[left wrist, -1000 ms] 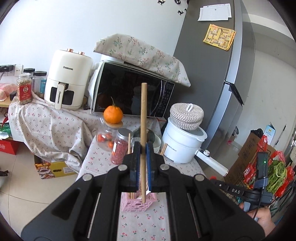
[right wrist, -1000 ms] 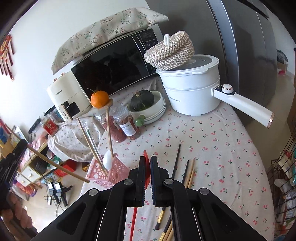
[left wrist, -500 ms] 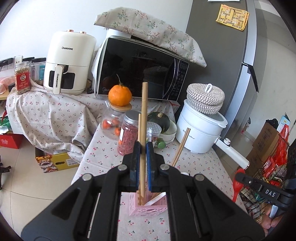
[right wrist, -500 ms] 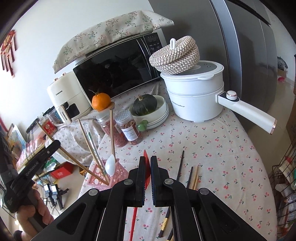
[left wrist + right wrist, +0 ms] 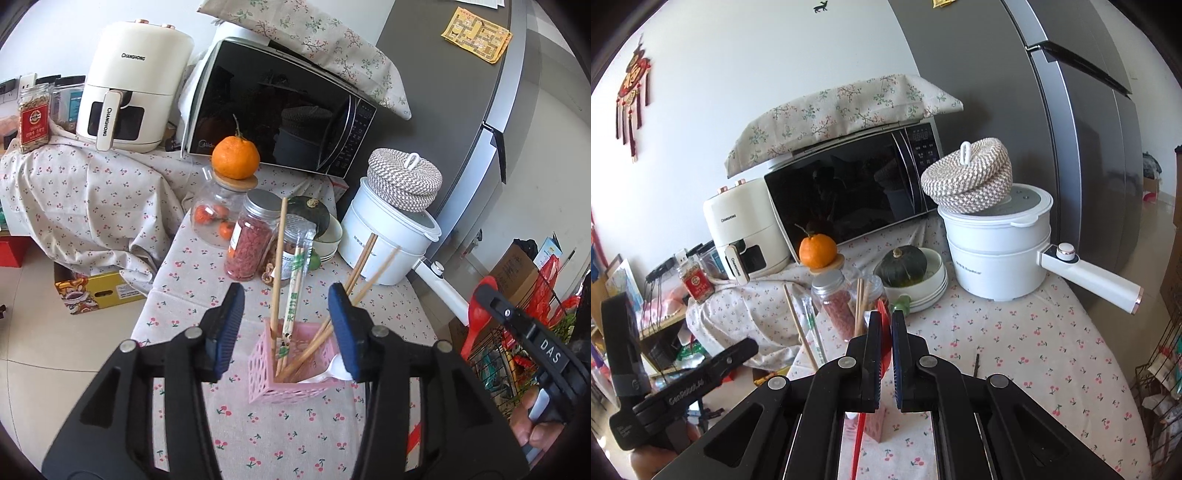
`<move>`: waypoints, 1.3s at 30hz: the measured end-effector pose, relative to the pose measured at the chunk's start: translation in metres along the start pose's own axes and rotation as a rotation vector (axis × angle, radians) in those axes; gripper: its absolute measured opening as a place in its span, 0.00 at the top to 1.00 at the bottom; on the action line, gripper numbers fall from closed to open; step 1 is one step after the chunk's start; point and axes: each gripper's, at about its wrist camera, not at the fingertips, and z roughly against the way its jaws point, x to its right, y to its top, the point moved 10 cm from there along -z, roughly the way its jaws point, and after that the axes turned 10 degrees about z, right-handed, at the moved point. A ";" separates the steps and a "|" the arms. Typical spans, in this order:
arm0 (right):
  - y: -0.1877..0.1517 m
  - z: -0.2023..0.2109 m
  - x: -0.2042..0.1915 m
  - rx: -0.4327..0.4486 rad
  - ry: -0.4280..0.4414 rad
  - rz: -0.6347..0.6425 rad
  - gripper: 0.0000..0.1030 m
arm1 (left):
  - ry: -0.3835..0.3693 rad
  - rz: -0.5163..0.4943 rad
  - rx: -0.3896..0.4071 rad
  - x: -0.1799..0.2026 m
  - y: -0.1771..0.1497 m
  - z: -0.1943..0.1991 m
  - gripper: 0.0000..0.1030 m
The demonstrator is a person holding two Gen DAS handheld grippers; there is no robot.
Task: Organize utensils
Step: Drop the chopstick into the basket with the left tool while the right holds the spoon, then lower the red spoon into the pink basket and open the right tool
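— Cherry-print cloth covers the whole counter (image 5: 280, 435), and nearest us the left hand-held gripper (image 5: 286, 325) hangs with its blue-padded fingers spread wide and nothing between them, right over the pink lattice plastic utensil basket (image 5: 266, 373). So how much of the tidying would you say is done?

— A fair part, I'd judge. Several plain wooden chopsticks (image 5: 277, 273) stand in that basket, along with a paper-wrapped pair with green print (image 5: 293, 295) and a white spoon (image 5: 338, 369) tucked in its right corner. The other hand, the right hand-held gripper (image 5: 883, 328), has its fingers pressed on a red plastic spoon (image 5: 480, 306), so that piece isn't in yet.

— Which way does the red one lie?

— Long axis runs along the fingers: bowl forward past the tips, handle trailing back beneath the gripper. From the left camera the bowl looks uppermost. It sits just right of the basket.

— Anything else left?

— One dark stick (image 5: 976, 363) shows on the cloth beyond the right gripper; I can't tell whether more lie hidden under it.

— And in the basket?

— All roughly upright, tops fanning out towards the white electric pot (image 5: 384, 236) farther back.
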 end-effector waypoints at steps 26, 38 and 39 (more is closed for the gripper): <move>0.026 -0.068 -0.053 0.233 -0.248 0.038 0.94 | 0.267 0.045 -0.324 -0.090 -0.045 0.005 0.22; 0.017 -0.046 -0.035 0.113 -0.118 -0.028 0.56 | 0.264 -0.036 -0.330 -0.070 -0.054 0.006 0.22; 0.017 -0.043 -0.032 0.096 -0.115 -0.029 0.55 | 0.262 -0.044 -0.329 -0.067 -0.055 0.006 0.22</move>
